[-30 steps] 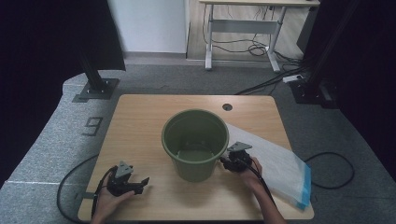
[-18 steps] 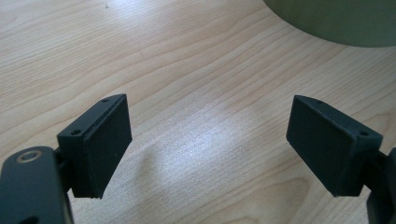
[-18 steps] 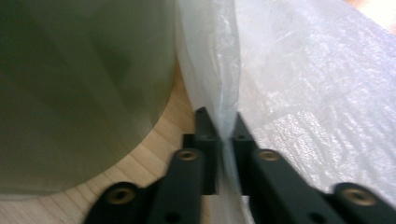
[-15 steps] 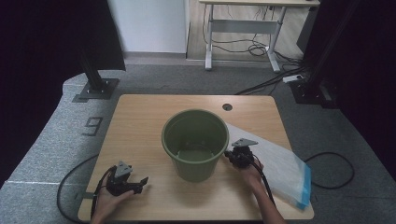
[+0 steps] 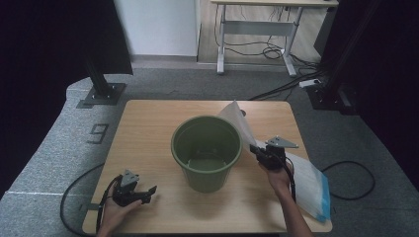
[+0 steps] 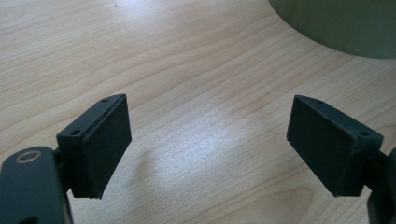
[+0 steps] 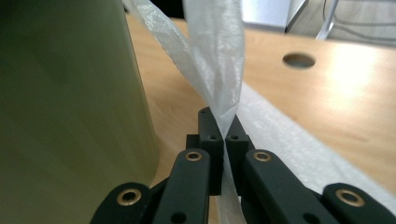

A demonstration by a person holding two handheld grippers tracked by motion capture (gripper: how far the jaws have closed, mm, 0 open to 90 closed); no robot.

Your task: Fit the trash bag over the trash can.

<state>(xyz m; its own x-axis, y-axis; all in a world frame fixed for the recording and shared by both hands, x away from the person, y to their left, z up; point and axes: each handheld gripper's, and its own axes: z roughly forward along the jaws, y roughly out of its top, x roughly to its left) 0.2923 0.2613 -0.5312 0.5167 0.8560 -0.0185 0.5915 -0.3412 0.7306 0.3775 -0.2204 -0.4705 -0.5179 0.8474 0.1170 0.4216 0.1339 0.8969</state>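
On the high view I have the right gripper just to the right of the green bucket, raised off the wooden surface, and its fingers are pressed together on a fold of the thin white plastic bag. They have just been closing, and the film is caught between them. In the right gripper view the two black fingers meet with the translucent film pinched in the seam, and from there the film rises in a twisted sheet that spreads wider toward the top. The bucket's pale green wall stands close on the left of that view; I cannot tell whether the gripper touches it. From above, the lifted part of the bag stands up as a pointed flap beside the bucket's rim on the right, while the rest of the bag lies flat on the surface, running toward the near right corner, where its blue edge hangs at the surface's border. A round hole in the surface shows beyond the bag. My left gripper rests low near the near left part of the surface, well apart from the bag, held in the person's hand. In the left gripper view its fingers are spread wide with bare wood between them, and the bucket's base sits at the upper right, apart from them.
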